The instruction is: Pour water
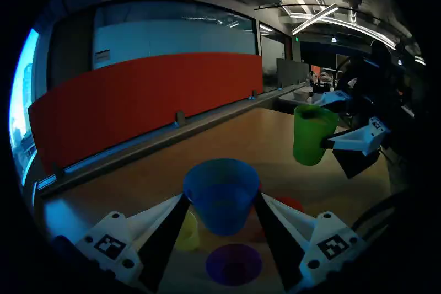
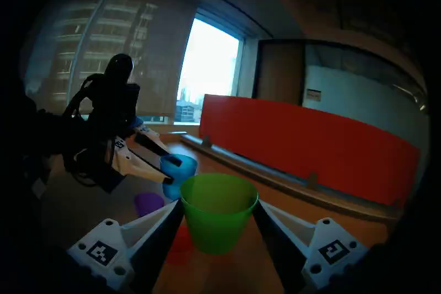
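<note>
Left gripper (image 1: 222,197): the jaws are clenched on a translucent blue plastic cup (image 1: 222,194), one finger pressed on each side of its wall.
Blue cup attitude: it is held upright, mouth up, long axis near vertical, clear of the wooden table (image 1: 242,139).
Right gripper (image 2: 218,204): the jaws are clamped on a green plastic cup (image 2: 219,211), which is gripped at both sides below the rim.
Green cup attitude: the mouth is turned up and the axis stands close to vertical; the cup is carried above the table, apart from the blue cup.
Contents: water level cannot be told in either cup.
Below the blue cup: a small purple cup (image 1: 234,263) and a yellow cup (image 1: 189,231) are seen standing on the table.
Background: a red partition panel (image 1: 149,95) is fixed along the table's far edge.
</note>
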Demonstrator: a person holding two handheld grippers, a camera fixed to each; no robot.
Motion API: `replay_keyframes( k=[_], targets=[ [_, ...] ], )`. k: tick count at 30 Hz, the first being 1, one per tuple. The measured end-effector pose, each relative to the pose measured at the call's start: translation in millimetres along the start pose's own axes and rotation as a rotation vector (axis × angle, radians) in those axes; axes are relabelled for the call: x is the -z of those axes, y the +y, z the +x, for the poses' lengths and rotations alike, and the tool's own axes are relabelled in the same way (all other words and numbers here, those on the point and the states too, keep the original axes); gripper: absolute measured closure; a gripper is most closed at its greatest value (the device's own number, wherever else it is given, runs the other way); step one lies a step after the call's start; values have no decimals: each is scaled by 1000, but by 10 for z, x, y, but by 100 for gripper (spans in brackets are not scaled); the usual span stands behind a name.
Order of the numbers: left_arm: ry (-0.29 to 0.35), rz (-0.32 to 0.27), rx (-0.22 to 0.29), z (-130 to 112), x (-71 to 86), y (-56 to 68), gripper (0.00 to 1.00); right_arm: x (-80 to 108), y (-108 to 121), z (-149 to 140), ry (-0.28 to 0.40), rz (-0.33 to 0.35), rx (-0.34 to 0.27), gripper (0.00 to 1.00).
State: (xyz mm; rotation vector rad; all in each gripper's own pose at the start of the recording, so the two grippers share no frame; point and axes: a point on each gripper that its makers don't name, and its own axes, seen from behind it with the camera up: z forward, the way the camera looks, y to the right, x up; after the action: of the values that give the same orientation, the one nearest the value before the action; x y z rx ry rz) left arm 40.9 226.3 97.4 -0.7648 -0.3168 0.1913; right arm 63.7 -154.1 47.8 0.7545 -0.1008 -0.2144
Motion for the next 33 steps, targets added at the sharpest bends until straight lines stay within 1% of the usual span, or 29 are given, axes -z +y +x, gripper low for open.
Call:
replay_keyframes(
  k=[6, 12, 24, 30, 33],
  targets=[
    [80, 14, 0, 286, 157, -35, 17, 9, -19, 19, -2, 4, 1, 9],
    [148, 21, 14, 542, 304, -47, 16, 18, -45, 35, 1, 8, 1, 9],
    [252, 25, 39, 926, 528, -27, 16, 38, -98, 65, 10, 15, 7, 9],
    [302, 18, 32, 1112, 641, -1, 17, 26, -130, 69, 13, 20, 6, 9],
    [307, 13, 29, 1146, 664, 13, 17, 21, -145, 91, 16, 22, 7, 9]
  ],
)
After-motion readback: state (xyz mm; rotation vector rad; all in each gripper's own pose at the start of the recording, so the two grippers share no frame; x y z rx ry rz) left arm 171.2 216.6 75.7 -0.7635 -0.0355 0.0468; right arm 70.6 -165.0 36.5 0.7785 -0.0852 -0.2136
